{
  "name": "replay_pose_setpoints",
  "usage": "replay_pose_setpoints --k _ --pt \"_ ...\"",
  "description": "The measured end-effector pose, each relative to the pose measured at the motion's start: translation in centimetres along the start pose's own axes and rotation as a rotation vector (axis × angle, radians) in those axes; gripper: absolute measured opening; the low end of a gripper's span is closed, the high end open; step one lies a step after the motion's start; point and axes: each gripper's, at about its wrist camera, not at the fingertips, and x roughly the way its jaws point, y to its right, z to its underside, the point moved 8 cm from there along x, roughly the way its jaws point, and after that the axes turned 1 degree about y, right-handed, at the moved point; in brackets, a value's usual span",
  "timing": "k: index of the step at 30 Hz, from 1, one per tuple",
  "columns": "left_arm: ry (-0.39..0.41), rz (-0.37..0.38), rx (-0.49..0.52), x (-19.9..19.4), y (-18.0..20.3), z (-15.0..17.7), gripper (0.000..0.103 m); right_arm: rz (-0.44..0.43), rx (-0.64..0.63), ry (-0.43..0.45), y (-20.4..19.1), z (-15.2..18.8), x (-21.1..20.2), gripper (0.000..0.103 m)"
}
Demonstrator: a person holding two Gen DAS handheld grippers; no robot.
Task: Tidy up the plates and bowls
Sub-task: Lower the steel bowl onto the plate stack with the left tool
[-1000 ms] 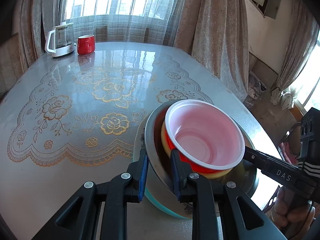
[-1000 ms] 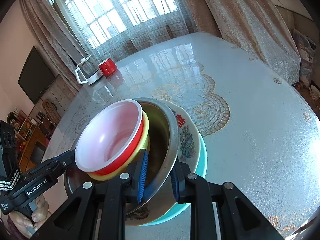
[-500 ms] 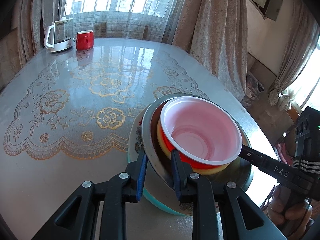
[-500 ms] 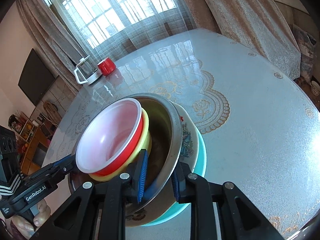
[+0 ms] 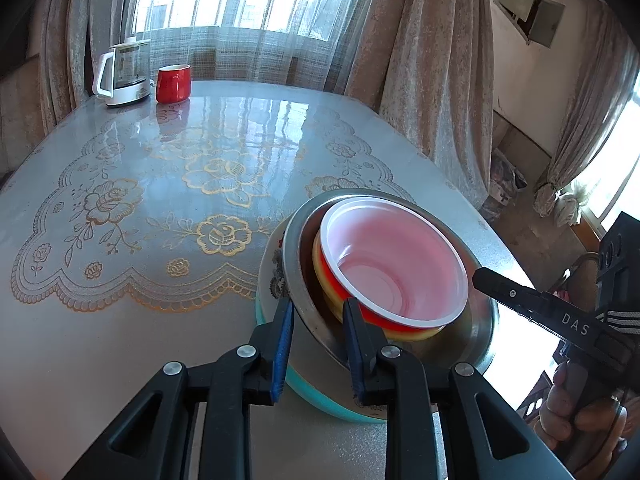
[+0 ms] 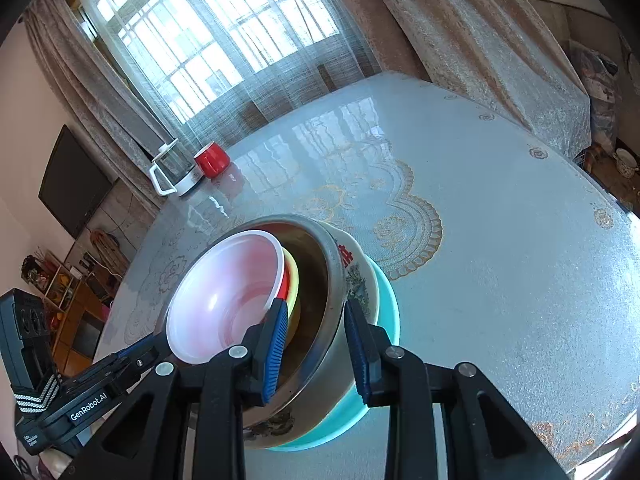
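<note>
And here's the table [image 5: 120,340], glossy, with gold floral lace under its cover, filling both views. Over at eleven o'clock in the left wrist view sits the glass kettle [image 5: 125,72] with a red mug [image 5: 173,83] just beside it, well apart from the action.

Down at the near edge, around five o'clock in the left wrist view, there's the stack! At the bottom a teal plate [image 5: 316,398], then a patterned ceramic bowl [image 6: 362,280], then the steel bowl [image 5: 296,256], and nested inside that a yellow bowl [image 6: 294,276], a red bowl [image 5: 404,322] and the white bowl [image 5: 400,256] on top, pink-tinted inside. In the right wrist view the whole stack looks tipped toward nine o'clock.

Now the tools. The left gripper [image 5: 318,312] straddles the steel bowl's rim, one blue pad outside, the other inside against the nested bowls, pinching that wall. The right gripper [image 6: 316,320] does the same from the opposite side, one pad inside the steel bowl next to the yellow one, the other outside against the ceramic bowl, clamped on the steel rim. Each tool shows in the other's camera, reaching in from three o'clock and from eight o'clock.
</note>
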Motion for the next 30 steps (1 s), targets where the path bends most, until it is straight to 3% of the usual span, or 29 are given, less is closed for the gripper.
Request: replay_pose_setpoints --k 2,30 --pt "0.013 -0.018 0.011 -0.3 0.0 0.0 0.024 0.012 -0.009 -0.014 0.0 0.3 0.3 0.02" --pt "0.037 -0.067 0.064 -1.0 1.0 0.6 0.025 0.027 -0.054 -0.006 -0.6 1.2 0.0 0.02"
